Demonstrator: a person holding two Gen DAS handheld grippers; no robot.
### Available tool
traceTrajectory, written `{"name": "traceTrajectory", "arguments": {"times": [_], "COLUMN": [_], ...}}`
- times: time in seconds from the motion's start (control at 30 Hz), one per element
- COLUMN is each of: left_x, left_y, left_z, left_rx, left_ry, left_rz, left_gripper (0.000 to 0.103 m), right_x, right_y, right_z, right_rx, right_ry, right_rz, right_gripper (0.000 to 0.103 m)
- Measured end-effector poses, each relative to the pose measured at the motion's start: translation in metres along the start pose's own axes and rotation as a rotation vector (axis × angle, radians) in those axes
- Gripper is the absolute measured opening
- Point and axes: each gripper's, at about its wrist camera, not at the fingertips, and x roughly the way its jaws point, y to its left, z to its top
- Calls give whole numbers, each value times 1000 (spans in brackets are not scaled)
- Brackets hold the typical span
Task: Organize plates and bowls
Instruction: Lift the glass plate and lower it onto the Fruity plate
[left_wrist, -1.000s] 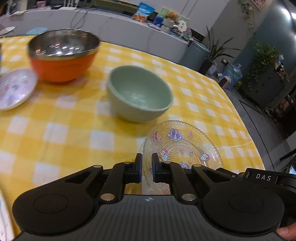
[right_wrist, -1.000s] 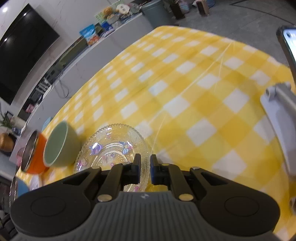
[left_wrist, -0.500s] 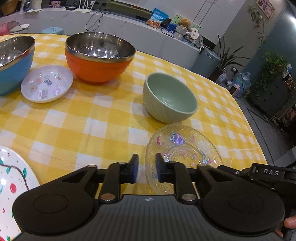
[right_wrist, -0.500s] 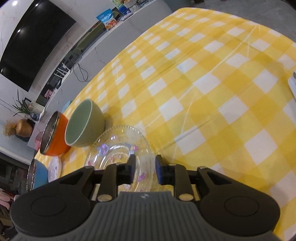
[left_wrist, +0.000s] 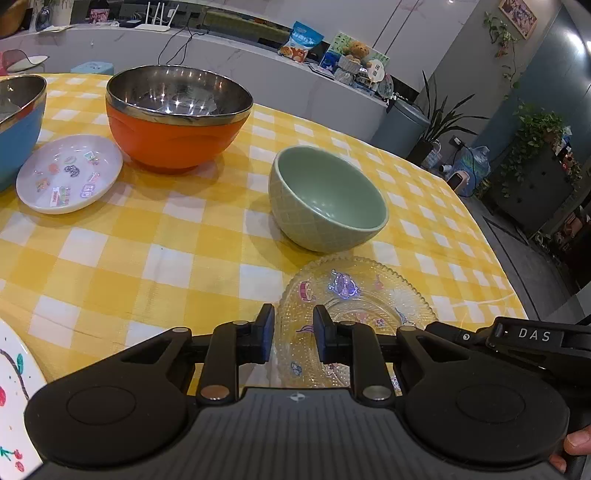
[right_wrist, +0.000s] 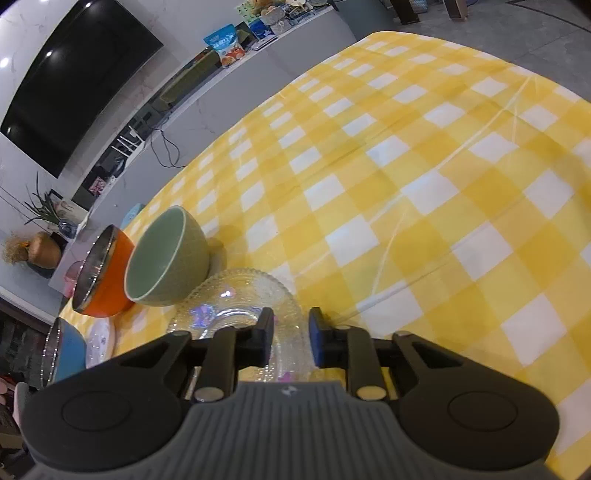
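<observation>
Hovering at the near edge of the glass plate, both grippers look set to pick it up. The left gripper stands slightly parted, holding nothing; the right gripper is closing with the rim seemingly between its fingers, contact unclear. The plate lies on the surface, touching the green bowl. Next, probably, pinching the rim and lifting.

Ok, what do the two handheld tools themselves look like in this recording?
Both match: the left tool and right tool have matte black linkage arms with silver pivot pins, round black discs at each side, a ribbed grey body with a small logo, and blue pads on the fingertips. The left view shows the right one's "DAS" lettering.
</observation>
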Motion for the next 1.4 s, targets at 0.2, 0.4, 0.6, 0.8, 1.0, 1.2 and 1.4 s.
{"name": "traceTrajectory", "arguments": {"times": [0.2,0.4,0.6,0.8,1.0,1.2,1.4], "left_x": [0,-11,-35,-63,-99,-138,-165], "left_y": [3,8,14,24,44,71,106], "left_z": [2,3,4,3,4,-4,-21], "left_rx": [-22,-37,-49,-63,-85,-105,-186], "left_ry": [4,-16,-42,-60,-70,-90,-77], "left_rz": [7,8,9,48,106,169,211], "left_gripper": [15,13,13,13,13,13,13], "right_x": [0,-5,-14,-18,-23,-29,-26], "right_y": [-5,-5,-4,11,40,74,106], "right_z": [1,-4,-10,-20,-37,-65,-95], "right_rx": [28,30,66,59,21,-34,-109], "right_ry": [3,29,44,76,107,145,193], "right_rz": [0,34,111,177,250,308,368], "right_gripper": [9,7,5,5,5,5,5]}}
